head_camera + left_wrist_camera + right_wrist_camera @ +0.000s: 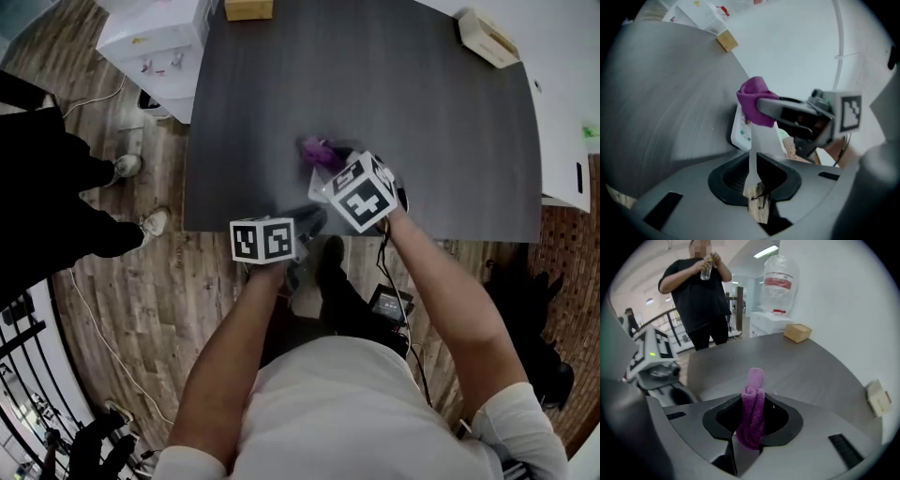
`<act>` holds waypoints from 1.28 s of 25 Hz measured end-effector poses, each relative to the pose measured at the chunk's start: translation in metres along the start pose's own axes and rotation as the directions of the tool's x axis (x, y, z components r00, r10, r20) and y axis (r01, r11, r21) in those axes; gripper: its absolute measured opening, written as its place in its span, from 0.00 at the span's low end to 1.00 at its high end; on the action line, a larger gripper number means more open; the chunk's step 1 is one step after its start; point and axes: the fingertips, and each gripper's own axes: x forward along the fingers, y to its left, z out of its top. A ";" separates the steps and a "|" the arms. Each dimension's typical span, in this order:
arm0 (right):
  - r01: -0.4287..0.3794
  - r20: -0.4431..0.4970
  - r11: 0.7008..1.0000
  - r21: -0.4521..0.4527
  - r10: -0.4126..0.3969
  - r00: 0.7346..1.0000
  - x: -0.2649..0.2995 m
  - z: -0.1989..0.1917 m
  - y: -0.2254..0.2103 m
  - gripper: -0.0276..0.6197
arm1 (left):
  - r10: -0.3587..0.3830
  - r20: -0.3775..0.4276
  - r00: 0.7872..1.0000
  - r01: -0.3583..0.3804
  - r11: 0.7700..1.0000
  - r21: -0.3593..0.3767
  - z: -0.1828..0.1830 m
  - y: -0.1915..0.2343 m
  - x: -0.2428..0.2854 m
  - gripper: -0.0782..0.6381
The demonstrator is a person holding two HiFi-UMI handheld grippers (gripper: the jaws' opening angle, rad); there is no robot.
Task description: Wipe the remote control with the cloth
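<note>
The left claw [752, 168] pinched the white remote control [741, 131] near the tabletop [670, 93] edge. The right claw [751, 401] squeezed the purple cloth [755, 378] by the remote's far end. It seemed best to rub softly along it with both grips firm

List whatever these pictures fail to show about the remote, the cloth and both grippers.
Left gripper view: the cloth covers the remote control's far end; its buttons are too blurred to read.
Head view: marker cubes hide the jaws of the left gripper and right gripper; motion smears the cloth and remote control.
Right gripper view: the remote control lies outside the frame.
</note>
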 end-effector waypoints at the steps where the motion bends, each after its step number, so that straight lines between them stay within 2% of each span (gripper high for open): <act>1: -0.051 0.028 0.998 0.046 0.049 0.998 -0.008 -0.006 0.021 0.20 | 0.009 -0.009 1.000 -0.009 1.000 0.011 -0.001 0.002 -0.001 0.18; 3: -0.149 0.089 0.971 0.185 0.135 0.987 -0.023 -0.019 0.049 0.20 | 0.007 -0.025 1.000 -0.006 0.999 0.035 0.000 0.004 -0.001 0.16; 4: -0.195 0.116 0.942 0.274 0.169 0.979 -0.026 -0.025 0.056 0.20 | 0.004 -0.031 1.000 -0.003 0.999 0.040 0.000 0.004 -0.002 0.16; 6: -0.265 0.165 0.847 0.462 0.212 0.963 -0.028 -0.034 0.058 0.20 | 0.002 -0.044 0.999 0.000 0.999 0.047 -0.004 0.005 -0.002 0.16; 8: -0.300 0.198 0.755 0.584 0.226 0.954 -0.029 -0.041 0.053 0.20 | 0.000 -0.057 0.998 0.003 0.998 0.056 -0.007 0.004 0.001 0.16; 10: -0.320 0.214 0.706 0.632 0.238 0.947 -0.030 -0.048 0.051 0.20 | 0.003 -0.076 0.997 0.004 0.997 0.081 -0.010 0.003 0.004 0.16; 12: -0.327 0.219 0.694 0.641 0.242 0.945 -0.031 -0.052 0.050 0.20 | -0.004 -0.098 0.995 0.013 0.996 0.094 -0.014 0.001 0.005 0.16; 14: -0.320 0.241 0.696 0.642 0.213 0.947 -0.037 -0.049 0.043 0.20 | -0.028 -0.108 0.994 0.037 0.996 0.087 -0.015 -0.003 0.000 0.16; 15: -0.313 0.263 0.699 0.643 0.183 0.947 -0.042 -0.045 0.036 0.20 | -0.030 -0.104 0.994 0.041 0.993 0.107 -0.012 -0.006 -0.006 0.16; 16: -0.298 0.282 0.704 0.644 0.143 0.949 -0.048 -0.042 0.027 0.20 | -0.013 -0.091 0.996 0.028 0.986 0.163 -0.006 -0.009 -0.014 0.16; 17: -0.268 0.286 0.716 0.645 0.099 0.953 -0.053 -0.042 0.015 0.20 | 0.025 -0.068 0.997 -0.007 0.967 0.255 0.004 -0.010 -0.023 0.16; 18: -0.222 0.272 0.733 0.643 0.053 0.961 -0.054 -0.044 0.002 0.20 | 0.076 -0.041 0.996 -0.056 0.929 0.366 0.016 -0.011 -0.030 0.16; 19: -0.166 0.244 0.753 0.637 0.008 0.970 -0.052 -0.048 -0.012 0.20 | 0.125 -0.023 0.992 -0.100 0.880 0.465 0.028 -0.011 -0.032 0.16; 20: -0.110 0.211 0.770 0.629 -0.033 0.977 -0.048 -0.052 -0.028 0.20 | 0.162 -0.026 0.986 -0.123 0.836 0.535 0.037 -0.009 -0.030 0.16; 21: -0.061 0.183 0.779 0.623 -0.069 0.981 -0.041 -0.055 -0.042 0.20 | 0.186 -0.048 0.981 -0.126 0.814 0.567 0.041 -0.006 -0.023 0.16; 22: -0.027 0.162 0.779 0.626 -0.096 0.982 -0.033 -0.056 -0.054 0.20 | 0.197 -0.080 0.977 -0.119 0.819 0.561 0.042 -0.002 -0.015 0.16; 24: -0.002 0.140 0.756 0.654 -0.118 0.983 -0.019 -0.058 -0.062 0.20 | 0.179 -0.121 0.976 -0.103 0.878 0.468 0.039 0.005 -0.002 0.16; 25: -0.010 0.143 0.742 0.670 -0.115 0.983 -0.017 -0.058 -0.057 0.20 | 0.163 -0.121 0.979 -0.099 0.904 0.416 0.038 0.006 0.002 0.16; 27: -0.076 0.187 0.704 0.706 -0.081 0.979 -0.020 -0.060 -0.025 0.20 | 0.143 -0.097 0.985 -0.100 0.930 0.354 0.037 0.007 0.005 0.16; 28: -0.126 0.219 0.670 0.731 -0.055 0.974 -0.025 -0.063 -0.003 0.20 | 0.140 -0.083 0.987 -0.104 0.935 0.339 0.038 0.008 0.004 0.15; 31: -0.284 0.310 0.517 0.807 0.038 0.950 -0.037 -0.078 0.064 0.20 | 0.126 -0.058 0.990 -0.105 0.953 0.284 0.038 0.010 0.002 0.15; 32: -0.325 0.332 0.476 0.817 0.073 0.941 -0.039 -0.083 0.080 0.20 | 0.120 -0.059 0.991 -0.100 0.958 0.267 0.037 0.011 0.002 0.15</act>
